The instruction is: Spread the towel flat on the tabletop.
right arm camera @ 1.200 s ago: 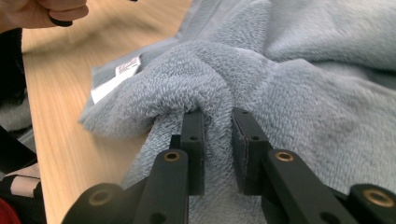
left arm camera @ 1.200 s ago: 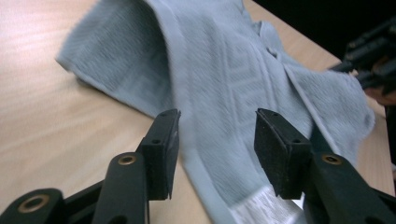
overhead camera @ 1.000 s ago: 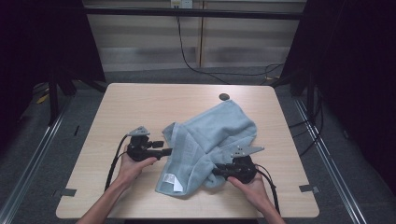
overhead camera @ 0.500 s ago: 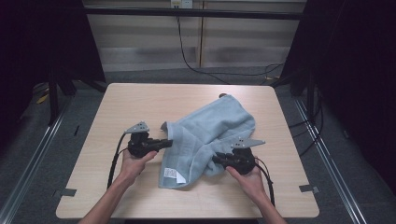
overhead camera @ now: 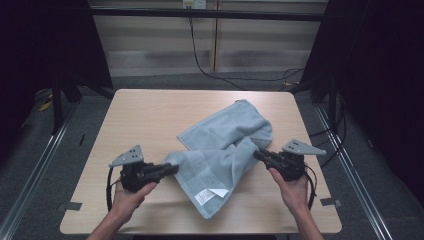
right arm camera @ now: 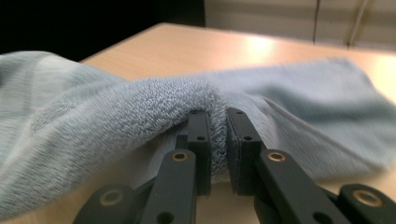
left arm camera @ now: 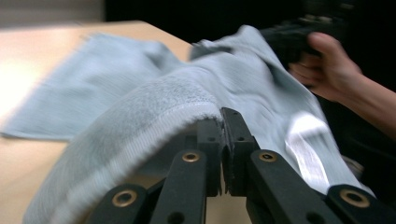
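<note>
A pale wooden bench [overhead camera: 150, 120] stands in a dark room, with slatted panels and a trailing black cable behind it and grey floor on either side.

Nearest the camera, two hands come in from the bottom edge of the high view, each holding one tool. The left tool [overhead camera: 172, 168] points toward the middle of the bench and is clamped on an edge of a light blue towel [overhead camera: 225, 145]; in the left gripper view its jaws stand together with the hemmed edge of the towel [left arm camera: 154, 107] pinched between them. The right tool [overhead camera: 258, 154] is likewise clamped on the towel, and in the right gripper view a thick fold of terry [right arm camera: 140, 112] is squeezed between its nearly closed jaws.

Between the two tools the towel hangs in a loose band, with a corner carrying a white label [overhead camera: 202, 196] drooping toward the front edge. The far part of the towel lies flat on the bench, reaching toward the back right corner.

The step in hand appears to be lifting and spreading the towel by two points of its near edge. The next move probably calls for both tools to hold their grip and draw apart evenly, so the cloth pulls taut without slipping from either one.

Counted: one towel, one label, two tools, two hands, one bench.
</note>
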`<state>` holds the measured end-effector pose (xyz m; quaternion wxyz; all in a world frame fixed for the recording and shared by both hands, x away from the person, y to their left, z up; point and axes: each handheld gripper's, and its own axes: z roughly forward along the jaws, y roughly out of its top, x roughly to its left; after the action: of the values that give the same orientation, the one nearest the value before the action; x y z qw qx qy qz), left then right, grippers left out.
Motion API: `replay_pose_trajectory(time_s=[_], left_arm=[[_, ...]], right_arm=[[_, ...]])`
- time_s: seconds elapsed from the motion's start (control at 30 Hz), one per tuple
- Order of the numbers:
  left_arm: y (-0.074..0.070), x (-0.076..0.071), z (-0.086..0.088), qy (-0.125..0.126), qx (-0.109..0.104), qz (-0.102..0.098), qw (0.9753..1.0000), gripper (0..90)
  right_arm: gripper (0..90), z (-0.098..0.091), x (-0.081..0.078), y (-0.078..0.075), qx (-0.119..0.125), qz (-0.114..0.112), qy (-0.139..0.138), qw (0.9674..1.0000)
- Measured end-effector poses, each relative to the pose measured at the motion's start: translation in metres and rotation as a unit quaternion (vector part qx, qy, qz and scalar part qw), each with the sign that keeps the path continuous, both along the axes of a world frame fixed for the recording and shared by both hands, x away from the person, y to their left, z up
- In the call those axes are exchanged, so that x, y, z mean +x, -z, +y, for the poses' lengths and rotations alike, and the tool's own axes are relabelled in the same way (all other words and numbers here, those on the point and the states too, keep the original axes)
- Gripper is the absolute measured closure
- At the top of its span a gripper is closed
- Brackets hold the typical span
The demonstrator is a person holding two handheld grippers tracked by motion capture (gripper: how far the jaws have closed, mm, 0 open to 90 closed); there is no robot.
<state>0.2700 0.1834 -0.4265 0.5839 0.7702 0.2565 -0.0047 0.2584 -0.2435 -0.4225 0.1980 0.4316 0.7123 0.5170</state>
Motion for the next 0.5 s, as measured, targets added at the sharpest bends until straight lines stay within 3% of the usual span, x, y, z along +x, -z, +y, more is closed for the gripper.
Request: replay_pose_trajectory(time_s=[0.07,0.13,0.2,0.27,0.4,0.5], left_arm=[[0.005,-0.008,-0.002,0.013,0.002,0.021,0.9997,85.0],[0.01,-0.017,-0.006,0.028,0.024,0.018,0.9992,83.8],[0.014,-0.019,-0.006,0.037,0.016,0.029,0.9988,78.1],[0.015,-0.015,-0.003,0.033,0.02,0.024,0.999,76.7],[0.024,0.01,0.001,-0.005,0.048,0.024,0.9986,71.6],[0.04,0.039,-0.003,-0.032,0.068,0.046,0.9961,64.8]], right_arm=[[80.4,-0.013,-0.009,0.015,-0.005,0.018,0.014,0.9997],[80.2,-0.026,-0.015,0.03,-0.02,0.055,0.033,0.9978],[79.7,-0.039,-0.019,0.042,-0.028,0.082,0.055,0.9947],[79.0,-0.05,-0.021,0.048,-0.036,0.091,0.067,0.9929],[68.8,-0.06,-0.024,0.046,-0.049,0.092,0.087,0.9907],[62.9,-0.06,-0.032,0.036,-0.039,0.073,0.089,0.9926]])
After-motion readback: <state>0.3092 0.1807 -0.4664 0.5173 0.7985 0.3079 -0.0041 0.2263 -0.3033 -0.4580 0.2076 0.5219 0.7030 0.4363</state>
